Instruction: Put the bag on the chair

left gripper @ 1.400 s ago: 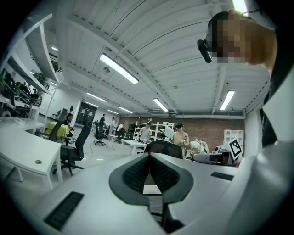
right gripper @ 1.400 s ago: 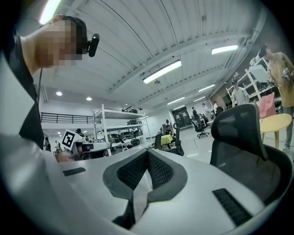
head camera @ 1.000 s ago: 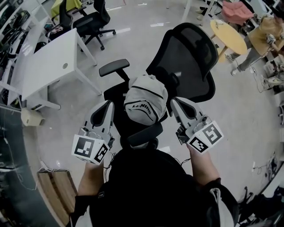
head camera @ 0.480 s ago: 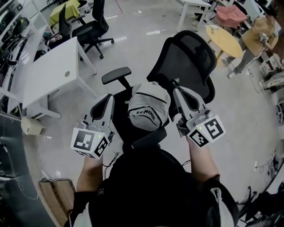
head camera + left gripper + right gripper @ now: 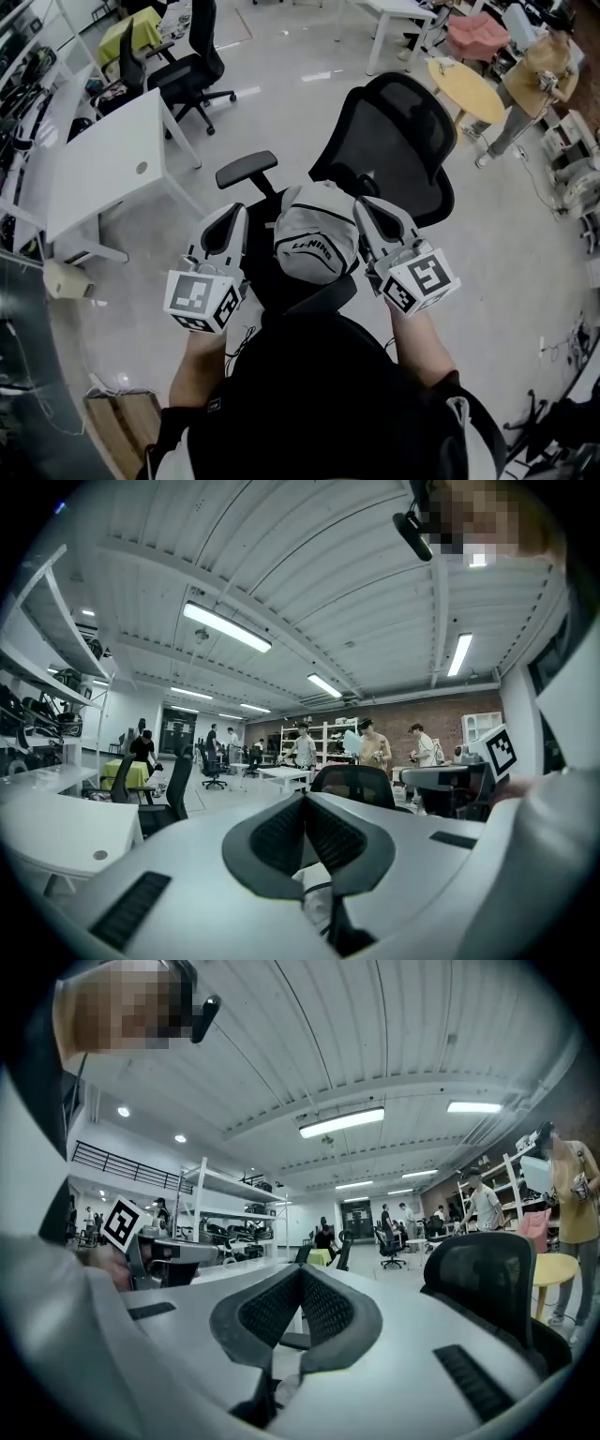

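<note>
A white and grey backpack (image 5: 314, 246) hangs between my two grippers, just above the seat of a black mesh office chair (image 5: 398, 122). The left gripper (image 5: 232, 214) is at the bag's left side and is shut, with a dark strap running down from its pads (image 5: 305, 803). At the bag's right side, by the backrest, the right gripper (image 5: 366, 208) is also shut on a dark strap. In the left gripper view a pale part of the bag (image 5: 314, 892) shows below the jaws. The chair's backrest (image 5: 487, 1269) rises at the right of the right gripper view.
A white desk (image 5: 103, 159) stands to the left, with another black chair (image 5: 187, 66) behind it. The chair's left armrest (image 5: 246, 169) juts out near the left gripper. A round yellow table (image 5: 469, 80) and a person (image 5: 530, 80) are at the far right. A wooden crate (image 5: 112, 403) lies at the lower left.
Both grippers have drawn in closer to the bag's sides. The bag has shifted slightly toward me over the seat. Both stay shut.
</note>
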{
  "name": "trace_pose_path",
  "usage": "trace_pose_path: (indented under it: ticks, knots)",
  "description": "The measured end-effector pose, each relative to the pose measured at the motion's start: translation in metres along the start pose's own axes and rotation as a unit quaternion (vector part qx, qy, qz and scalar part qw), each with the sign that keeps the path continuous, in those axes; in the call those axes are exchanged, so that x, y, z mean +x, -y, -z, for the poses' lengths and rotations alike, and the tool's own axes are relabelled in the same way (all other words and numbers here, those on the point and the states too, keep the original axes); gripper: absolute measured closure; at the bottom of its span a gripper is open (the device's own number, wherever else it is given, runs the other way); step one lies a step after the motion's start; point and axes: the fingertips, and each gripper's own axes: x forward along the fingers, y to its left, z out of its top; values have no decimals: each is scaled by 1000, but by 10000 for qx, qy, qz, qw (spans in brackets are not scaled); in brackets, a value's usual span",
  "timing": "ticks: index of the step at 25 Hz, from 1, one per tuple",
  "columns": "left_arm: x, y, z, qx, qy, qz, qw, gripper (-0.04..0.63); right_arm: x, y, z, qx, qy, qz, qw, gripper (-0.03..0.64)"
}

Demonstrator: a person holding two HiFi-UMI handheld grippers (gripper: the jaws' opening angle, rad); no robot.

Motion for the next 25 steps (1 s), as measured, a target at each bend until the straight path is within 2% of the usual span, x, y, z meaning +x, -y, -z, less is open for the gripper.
trace_pose_path:
  ticks: [5, 8, 12, 25]
  knots:
    - [-4, -13, 20, 23, -133, -144, 9998, 580, -3, 7, 30, 168, -316, 190, 9992, 589]
    - [1, -21, 31, -50, -219, -261, 9994, 580, -4, 17, 38, 300, -329, 373, 9983, 589]
    - [13, -18, 38, -142, -249, -212, 9994, 580, -1, 26, 42, 288, -298, 513, 9978, 589]
    - [22, -18, 36, -159, -256, -97, 9995, 580, 13, 19, 42, 198, -313, 362, 9987, 589]
